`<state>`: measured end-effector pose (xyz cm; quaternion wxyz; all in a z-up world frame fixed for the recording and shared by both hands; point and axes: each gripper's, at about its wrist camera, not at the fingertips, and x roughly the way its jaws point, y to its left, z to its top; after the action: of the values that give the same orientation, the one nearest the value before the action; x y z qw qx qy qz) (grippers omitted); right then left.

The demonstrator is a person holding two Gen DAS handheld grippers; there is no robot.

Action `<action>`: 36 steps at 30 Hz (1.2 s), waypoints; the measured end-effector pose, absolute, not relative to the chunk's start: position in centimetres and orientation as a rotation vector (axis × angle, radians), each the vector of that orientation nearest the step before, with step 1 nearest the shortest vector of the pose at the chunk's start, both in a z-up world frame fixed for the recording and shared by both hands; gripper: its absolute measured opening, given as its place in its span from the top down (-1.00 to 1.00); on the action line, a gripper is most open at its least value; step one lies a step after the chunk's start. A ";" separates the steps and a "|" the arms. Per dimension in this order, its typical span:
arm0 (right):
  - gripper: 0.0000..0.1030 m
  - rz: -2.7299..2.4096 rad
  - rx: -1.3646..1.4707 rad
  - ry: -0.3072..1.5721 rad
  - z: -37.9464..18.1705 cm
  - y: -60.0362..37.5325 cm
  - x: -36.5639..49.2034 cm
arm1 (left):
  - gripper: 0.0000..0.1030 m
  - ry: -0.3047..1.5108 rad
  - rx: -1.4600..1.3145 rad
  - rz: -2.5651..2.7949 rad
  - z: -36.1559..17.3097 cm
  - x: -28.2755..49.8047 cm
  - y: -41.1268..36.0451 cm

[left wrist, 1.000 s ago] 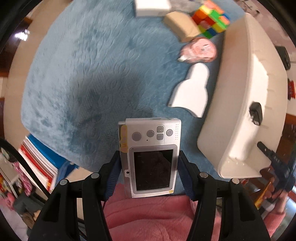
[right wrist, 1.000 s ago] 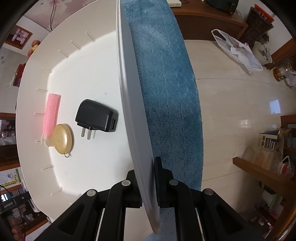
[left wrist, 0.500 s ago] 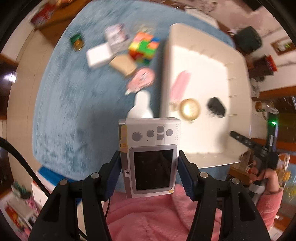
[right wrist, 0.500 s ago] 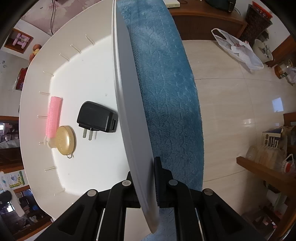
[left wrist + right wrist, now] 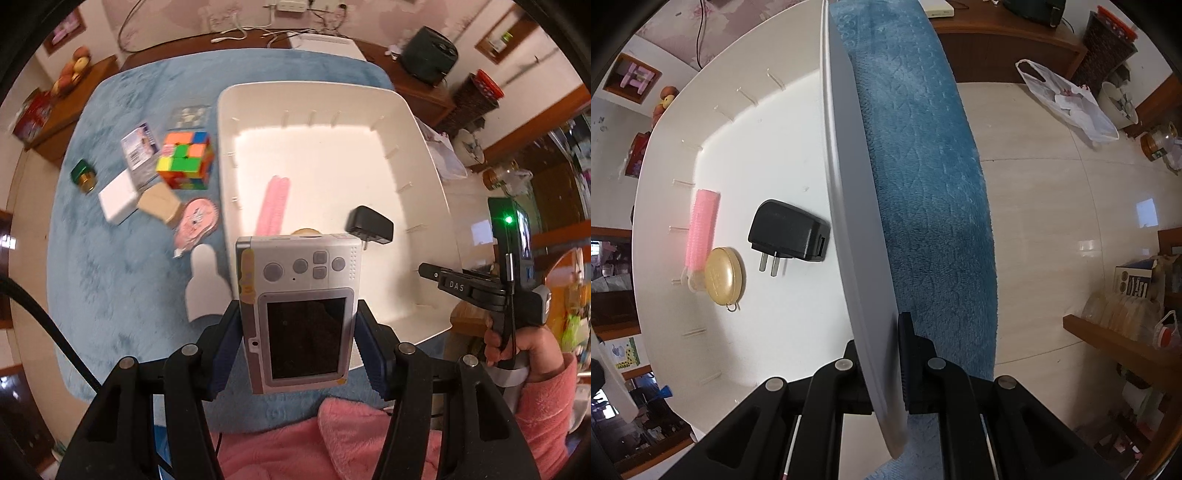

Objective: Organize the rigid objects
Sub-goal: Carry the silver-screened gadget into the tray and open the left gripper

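Note:
My left gripper (image 5: 299,332) is shut on a silver compact camera (image 5: 301,314), held above the near edge of the white bin (image 5: 424,155). Inside the bin lie a pink hair roller (image 5: 275,205), a round gold tin (image 5: 724,277) and a black plug adapter (image 5: 369,224). My right gripper (image 5: 886,354) is shut on the bin's right wall (image 5: 857,229); in the left wrist view it shows at the bin's right side (image 5: 476,288), held by a hand in a pink sleeve. The roller (image 5: 701,229) and adapter (image 5: 788,234) also show in the right wrist view.
On the blue fleece cover (image 5: 110,258) left of the bin lie a colour cube (image 5: 186,160), a white block (image 5: 118,197), a tan block (image 5: 160,203), a pink oval item (image 5: 197,219), a white bottle-shaped piece (image 5: 205,280), a green-capped jar (image 5: 83,175) and cards (image 5: 142,149). Tiled floor (image 5: 1052,221) lies to the right.
My left gripper with the camera has risen, rolled and swung toward the bin, so the bin's inside now shows beyond the camera. The right gripper has kept still on the wall.

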<state>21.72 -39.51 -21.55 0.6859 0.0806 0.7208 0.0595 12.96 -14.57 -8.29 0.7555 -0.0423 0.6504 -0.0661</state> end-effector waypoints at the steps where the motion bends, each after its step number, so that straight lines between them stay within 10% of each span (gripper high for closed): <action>1: 0.83 0.135 0.178 1.615 -21.6 -39.5 21.7 | -0.20 1.415 -0.087 -0.153 -8.5 13.0 -14.8; 36: 0.83 0.108 0.150 1.633 -21.6 -39.0 21.8 | -0.40 1.222 0.132 -0.205 -5.9 13.0 -14.3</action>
<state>21.82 -39.01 -21.62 0.6812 0.0667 0.7275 0.0480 13.05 -14.30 -5.93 0.8120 0.0617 0.5724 -0.0961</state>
